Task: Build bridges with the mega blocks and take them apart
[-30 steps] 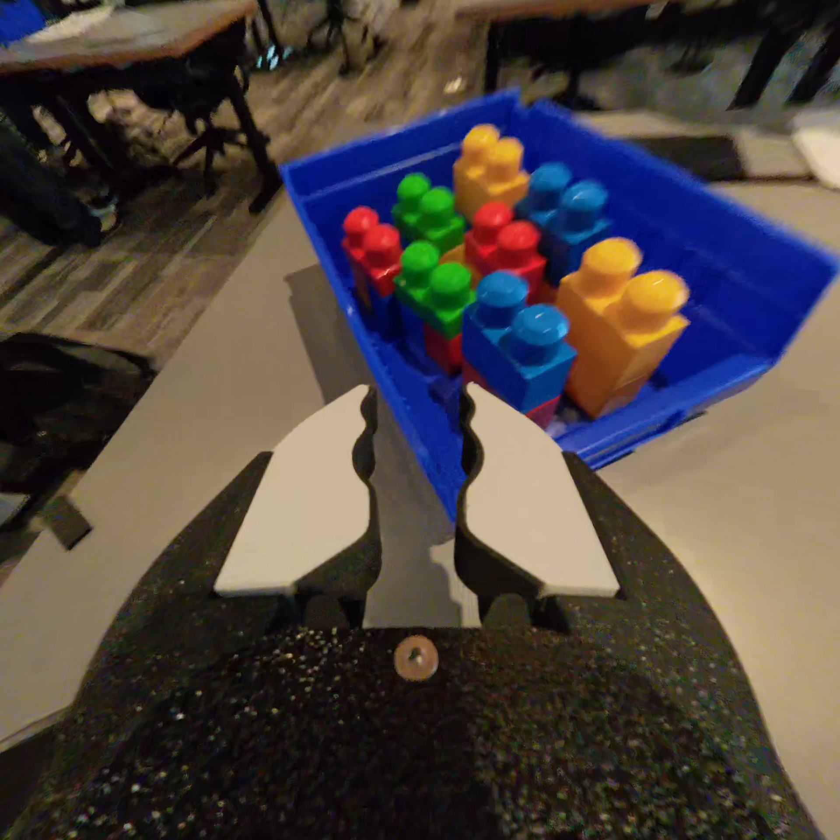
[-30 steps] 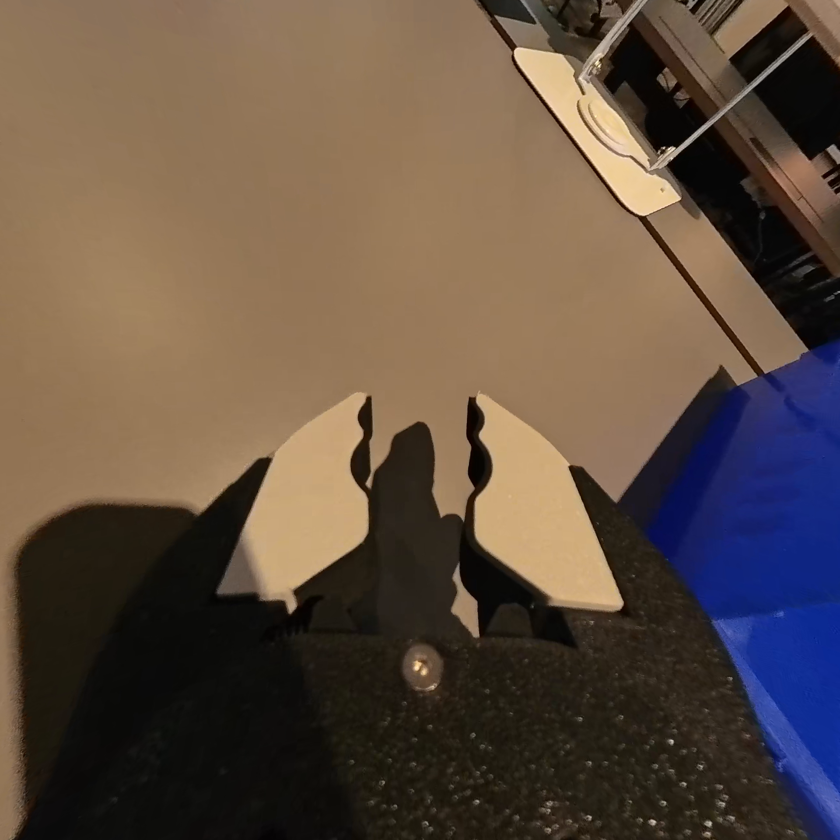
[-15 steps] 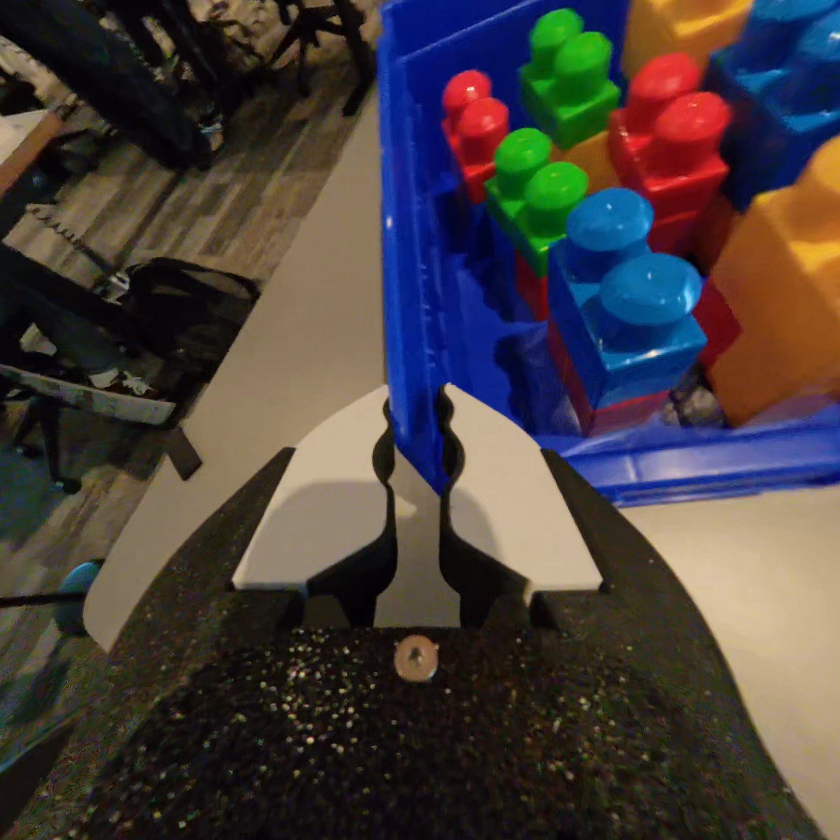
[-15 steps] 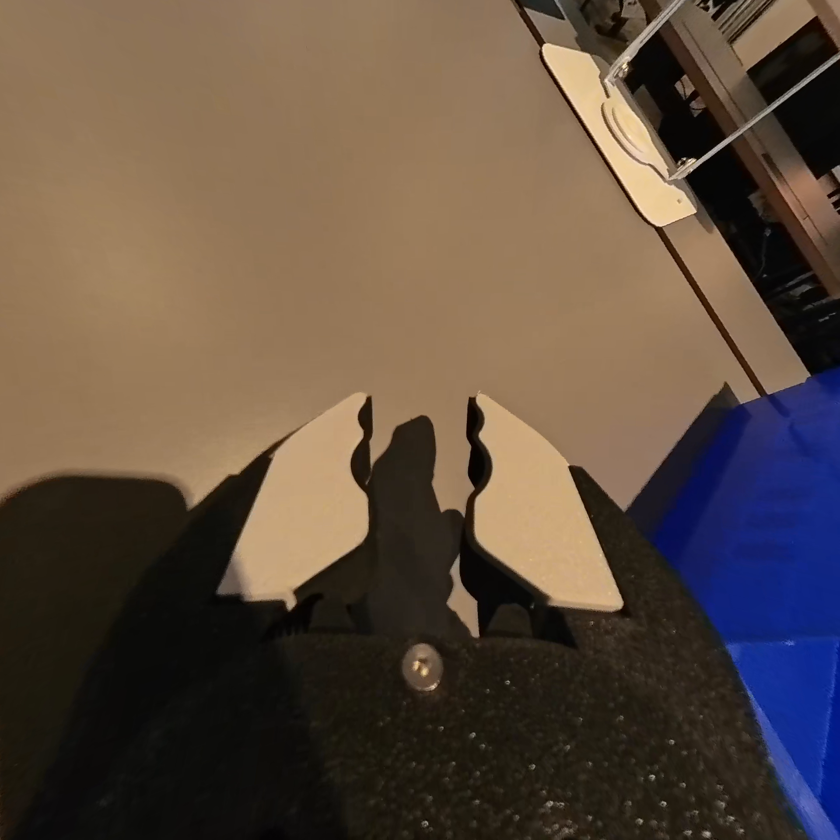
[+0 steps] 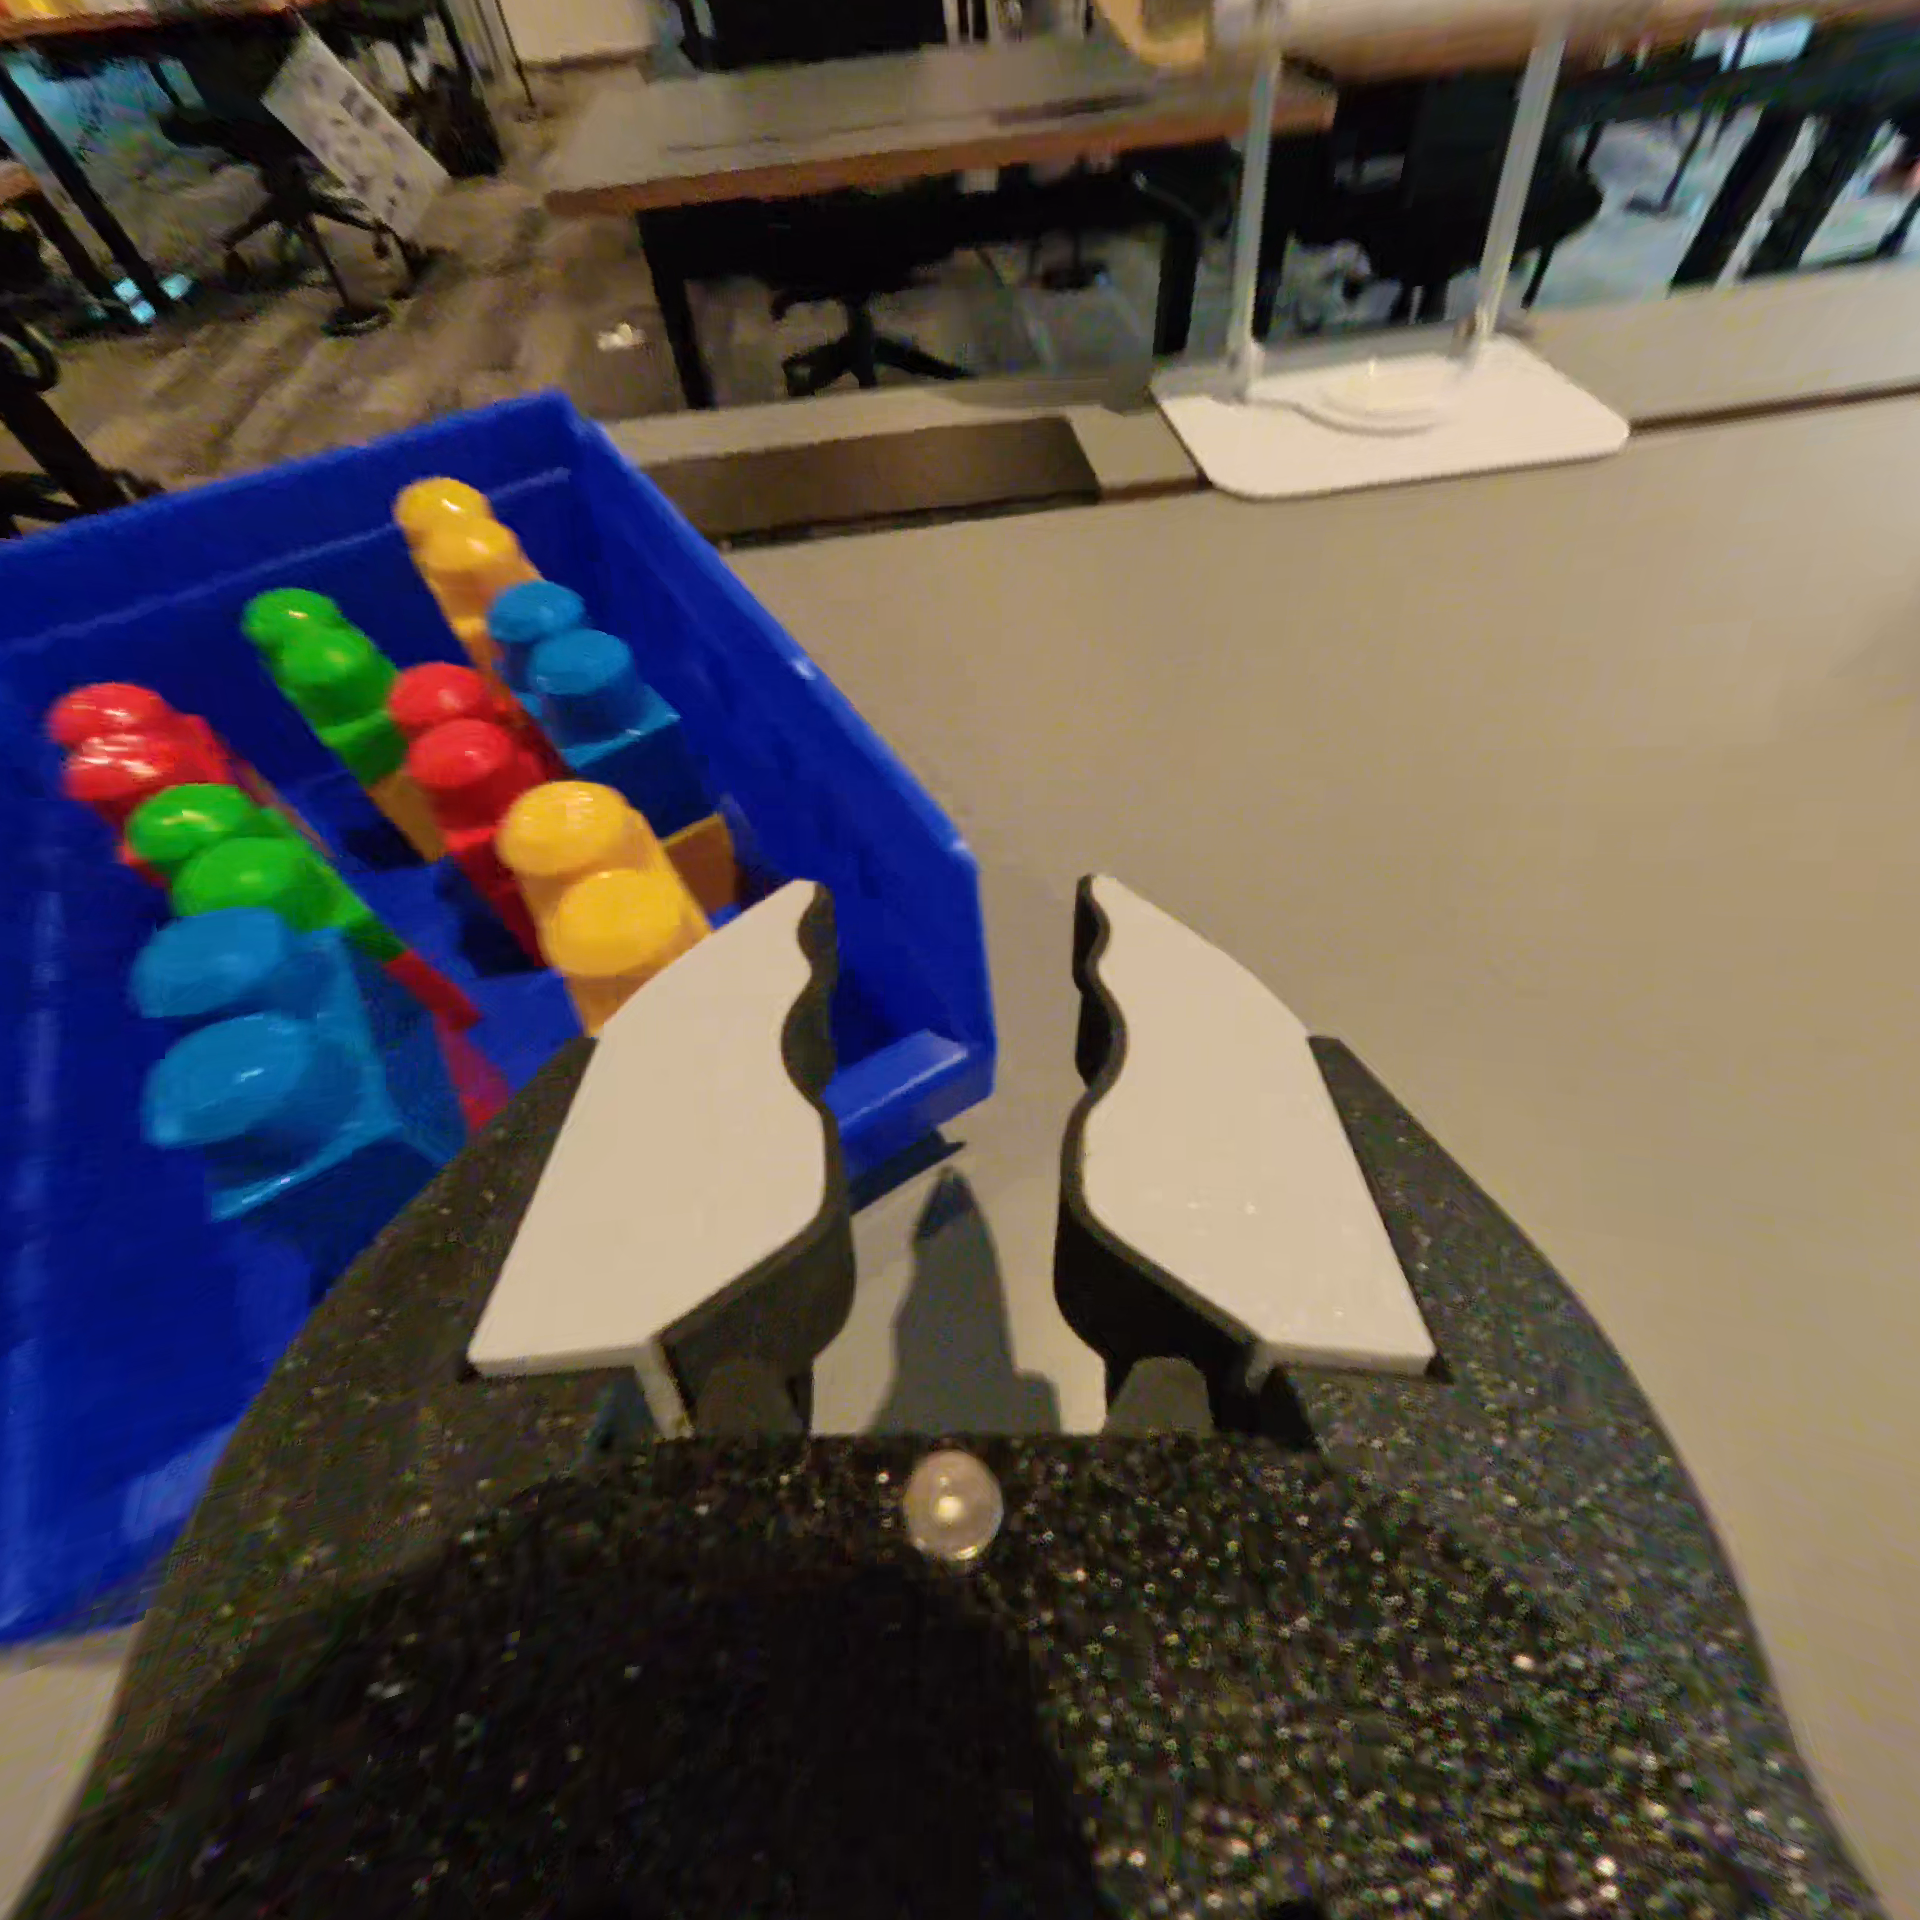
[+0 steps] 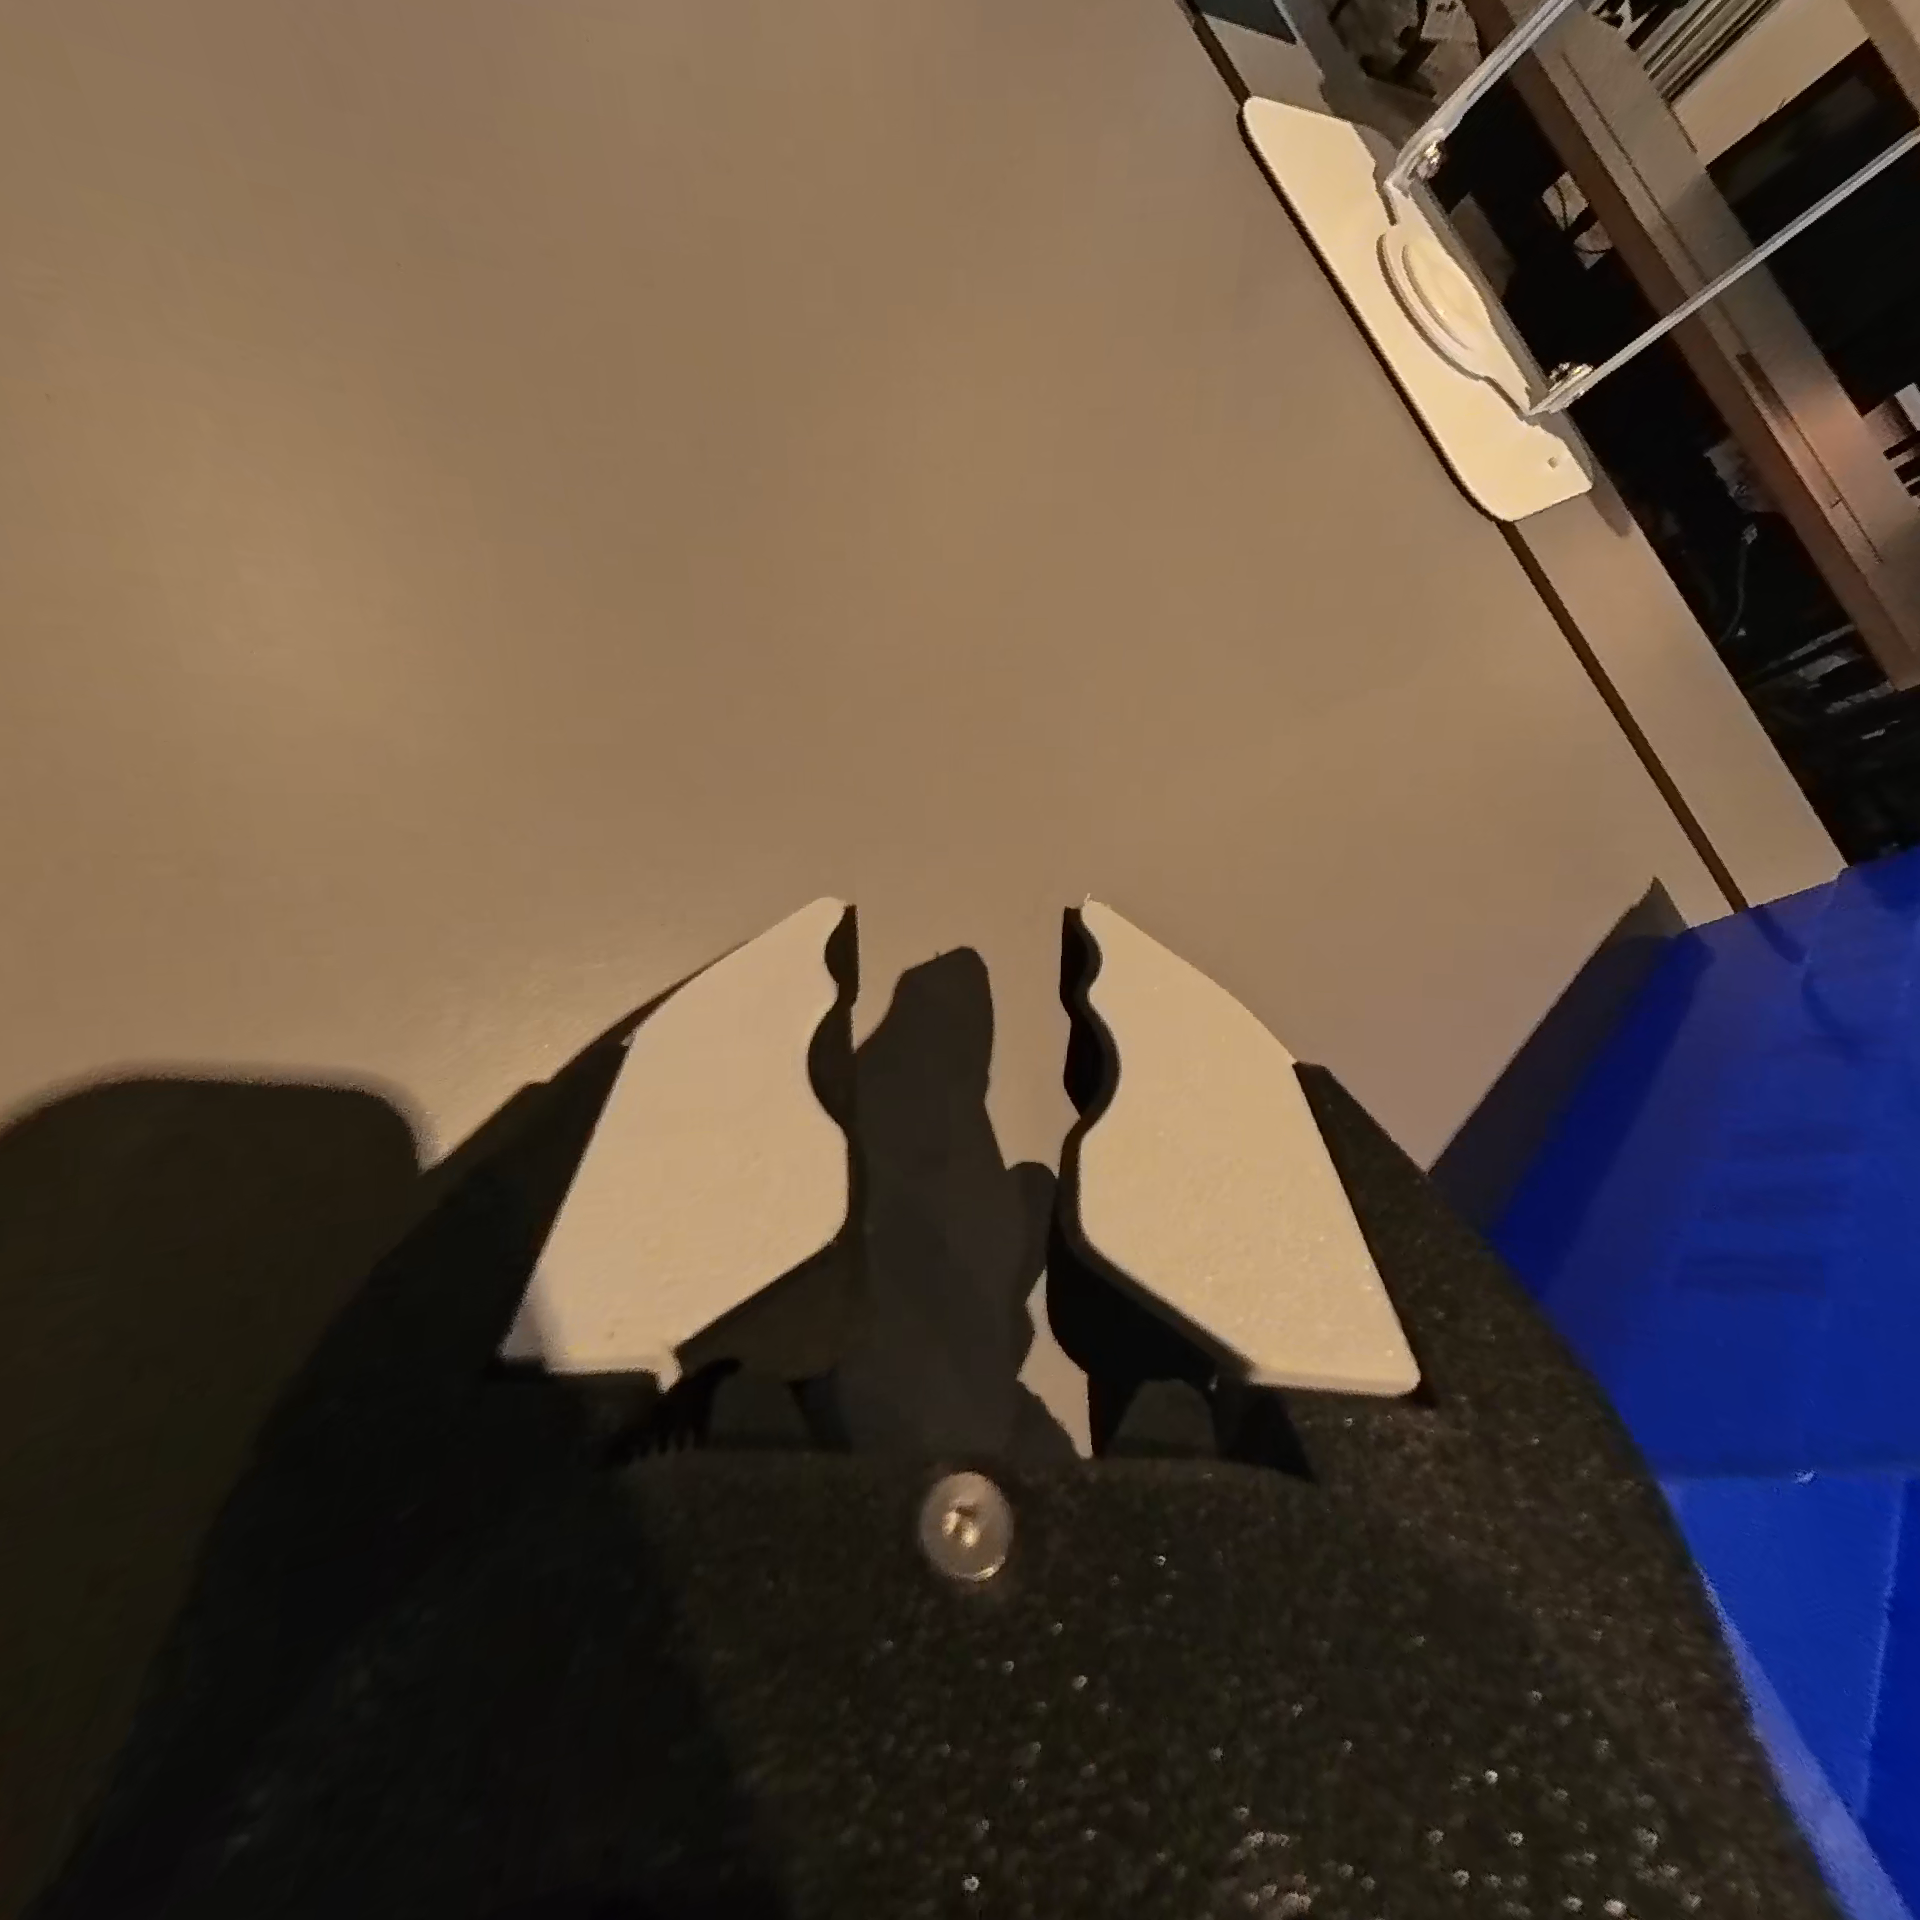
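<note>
A blue bin (image 5: 862, 821) stands at the left of the left wrist view and holds several upright mega block stacks: yellow (image 5: 592, 883), red (image 5: 457, 748), green (image 5: 322, 665) and blue (image 5: 249, 1039) ones. My left gripper (image 5: 951, 899) is open and empty, held above the bin's near right corner and the grey table. My right gripper (image 6: 956, 914) is open and empty over bare table. The bin's outer wall (image 6: 1714, 1195) shows at the right of the right wrist view.
A white stand base (image 5: 1392, 416) with clear posts sits at the table's far edge; it also shows in the right wrist view (image 6: 1423, 281). A grey table (image 5: 1455, 779) stretches to the right of the bin. Desks and chairs stand beyond. My right fingertips sit around 45 cm from my left ones.
My left gripper has swung from the bin's left corner to its right side and its jaws have opened wider. My right gripper has barely moved.
</note>
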The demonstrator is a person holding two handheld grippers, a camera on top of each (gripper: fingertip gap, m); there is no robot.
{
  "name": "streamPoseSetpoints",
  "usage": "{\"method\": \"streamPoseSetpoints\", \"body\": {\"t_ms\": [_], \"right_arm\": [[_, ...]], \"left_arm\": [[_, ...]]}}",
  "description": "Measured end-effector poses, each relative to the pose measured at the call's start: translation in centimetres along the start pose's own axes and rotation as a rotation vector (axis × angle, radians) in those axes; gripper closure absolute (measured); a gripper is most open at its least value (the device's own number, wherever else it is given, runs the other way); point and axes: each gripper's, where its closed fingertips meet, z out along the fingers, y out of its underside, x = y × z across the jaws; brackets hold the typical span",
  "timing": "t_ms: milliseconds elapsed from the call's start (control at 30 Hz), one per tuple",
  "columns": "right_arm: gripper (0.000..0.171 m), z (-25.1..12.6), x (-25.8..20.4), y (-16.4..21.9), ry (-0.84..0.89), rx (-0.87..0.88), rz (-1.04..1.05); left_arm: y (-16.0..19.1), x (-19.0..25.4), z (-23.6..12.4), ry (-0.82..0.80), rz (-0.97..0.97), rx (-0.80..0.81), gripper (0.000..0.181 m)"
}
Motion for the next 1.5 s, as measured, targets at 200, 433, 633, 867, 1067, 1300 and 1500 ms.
{"method": "streamPoseSetpoints", "body": {"t_ms": [200, 433, 633, 867, 1067, 1300, 1500], "right_arm": [[0.135, 0.0, -0.1, 0.0, -0.011, 0.005, -0.003], [0.135, 0.0, -0.1, -0.1, -0.006, 0.007, -0.008], [0.136, 0.1, -0.1, 0.0, -0.007, 0.002, -0.003], [0.136, 0.1, -0.1, 0.0, -0.005, 0.002, -0.002], [0.136, 0.1, 0.0, 0.0, -0.006, 0.002, 0.000], [0.137, 0.1, -0.1, 0.0, -0.004, 0.001, -0.005], [0.138, 0.2, 0.0, 0.0, -0.004, -0.002, 0.000]], "left_arm": [[3.0, -0.1, 3.0, 0.007, 0.088, -0.190, 0.168], [4.0, -5.3, 1.4, -0.099, 0.096, -0.251, 0.173], [5.0, -10.2, -0.2, -0.162, 0.010, -0.236, 0.176], [5.2, -11.0, -0.5, -0.168, -0.016, -0.205, 0.177], [3.8, -10.4, -2.1, -0.128, -0.075, -0.130, 0.167], [0.0, -15.6, -4.4, -0.245, -0.124, -0.085, 0.143], [3.4, -16.3, -0.5, -0.223, -0.131, -0.262, 0.136]]}}
